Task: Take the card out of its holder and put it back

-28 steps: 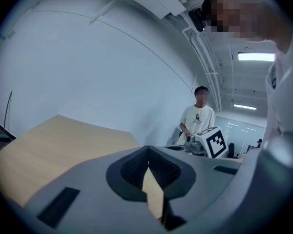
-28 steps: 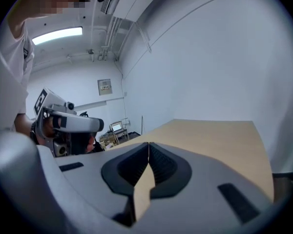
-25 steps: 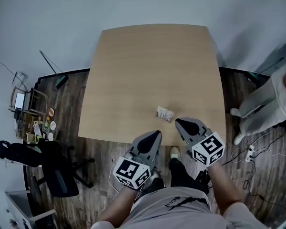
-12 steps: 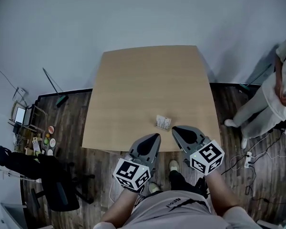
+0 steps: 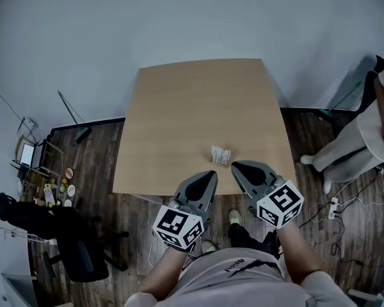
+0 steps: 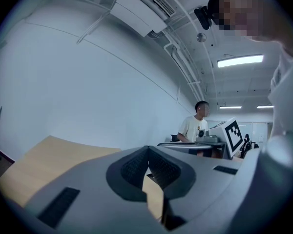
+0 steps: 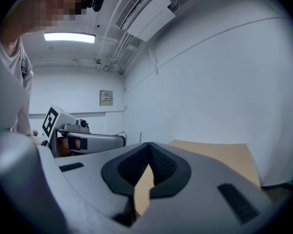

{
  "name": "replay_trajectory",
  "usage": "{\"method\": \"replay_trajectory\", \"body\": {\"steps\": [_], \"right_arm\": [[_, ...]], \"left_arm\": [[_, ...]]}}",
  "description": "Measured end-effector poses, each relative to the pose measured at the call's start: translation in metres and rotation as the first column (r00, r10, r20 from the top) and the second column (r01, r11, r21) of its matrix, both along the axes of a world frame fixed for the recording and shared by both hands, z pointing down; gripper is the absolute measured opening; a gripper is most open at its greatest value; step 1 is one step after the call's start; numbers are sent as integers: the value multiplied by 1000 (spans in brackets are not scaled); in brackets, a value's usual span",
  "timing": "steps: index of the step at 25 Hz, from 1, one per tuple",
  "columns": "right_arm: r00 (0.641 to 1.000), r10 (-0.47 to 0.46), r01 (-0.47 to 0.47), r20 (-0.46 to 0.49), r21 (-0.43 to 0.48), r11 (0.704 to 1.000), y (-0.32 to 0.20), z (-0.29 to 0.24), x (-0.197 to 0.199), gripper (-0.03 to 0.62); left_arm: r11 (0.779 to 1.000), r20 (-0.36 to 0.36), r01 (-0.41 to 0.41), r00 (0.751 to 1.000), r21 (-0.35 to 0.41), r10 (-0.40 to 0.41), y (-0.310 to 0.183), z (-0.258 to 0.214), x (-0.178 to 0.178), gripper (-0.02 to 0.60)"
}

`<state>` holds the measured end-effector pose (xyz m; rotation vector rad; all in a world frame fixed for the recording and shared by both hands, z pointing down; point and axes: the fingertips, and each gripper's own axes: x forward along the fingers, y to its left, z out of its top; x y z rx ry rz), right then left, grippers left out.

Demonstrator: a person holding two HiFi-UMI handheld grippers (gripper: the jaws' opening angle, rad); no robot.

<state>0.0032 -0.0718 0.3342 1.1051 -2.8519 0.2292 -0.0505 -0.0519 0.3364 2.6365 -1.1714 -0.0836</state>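
A small card holder with a card point(image 5: 221, 155) lies on the light wooden table point(image 5: 192, 107), near its front edge. My left gripper point(image 5: 210, 174) hovers at the front edge, left of and nearer than the holder, jaws shut and empty. To the holder's right and slightly nearer, my right gripper point(image 5: 235, 166) is also shut with nothing in it. In the left gripper view the left gripper point(image 6: 147, 150) points over the tabletop point(image 6: 44, 155); the right gripper point(image 7: 149, 147) likewise looks across the table point(image 7: 219, 152). The holder shows in neither gripper view.
A person in light clothes point(image 5: 365, 130) stands right of the table, and another person point(image 6: 195, 126) shows far off in the left gripper view. A black office chair point(image 5: 64, 226) and a small cluttered rack point(image 5: 48, 165) are on the dark wooden floor at left. A power strip point(image 5: 336, 203) lies at right.
The view shifted between the first two frames and then held nearly steady. Both grippers stay shut near the table's front edge; the person at right moved slightly.
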Motion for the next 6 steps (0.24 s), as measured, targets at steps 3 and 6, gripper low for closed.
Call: {"method": "replay_trajectory", "body": {"steps": [3, 6], "right_arm": [[1000, 0, 0, -2, 7, 1000, 2, -3, -3, 12], [1000, 0, 0, -2, 9, 1000, 6, -4, -6, 12]], "left_arm": [[1000, -1, 1, 1000, 4, -1, 3, -1, -3, 12], [1000, -4, 2, 1000, 7, -2, 6, -3, -6, 12]]}}
